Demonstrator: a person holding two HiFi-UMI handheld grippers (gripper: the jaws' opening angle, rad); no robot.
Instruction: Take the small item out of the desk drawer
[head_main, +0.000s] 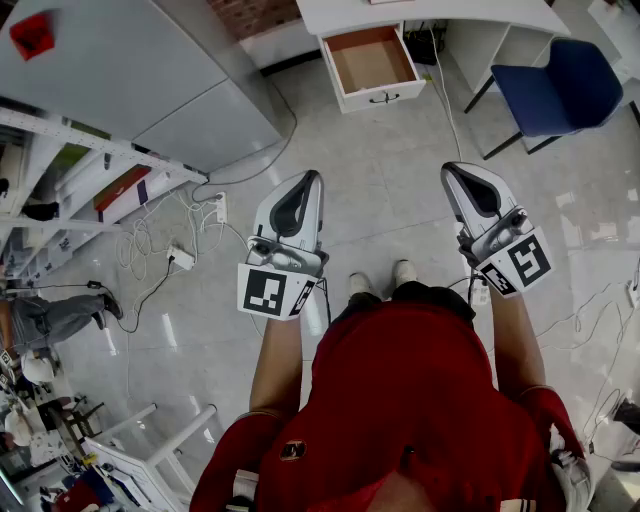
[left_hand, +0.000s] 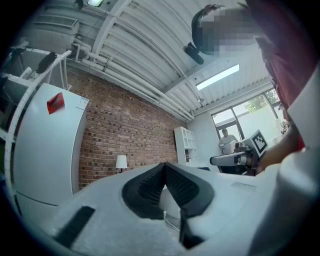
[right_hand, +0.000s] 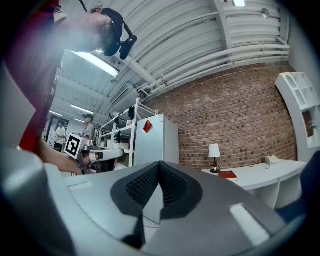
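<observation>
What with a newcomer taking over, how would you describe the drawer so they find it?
Start at the white desk along the head view's top edge. Just left of the blue chair, the drawer juts out: white-fronted, pulled open, showing a brown inside.

Drawer (head_main: 370, 62) bare wood inside; floor (head_main: 390, 170) glossy tile; wall (left_hand: 125, 130) rough brick.
</observation>
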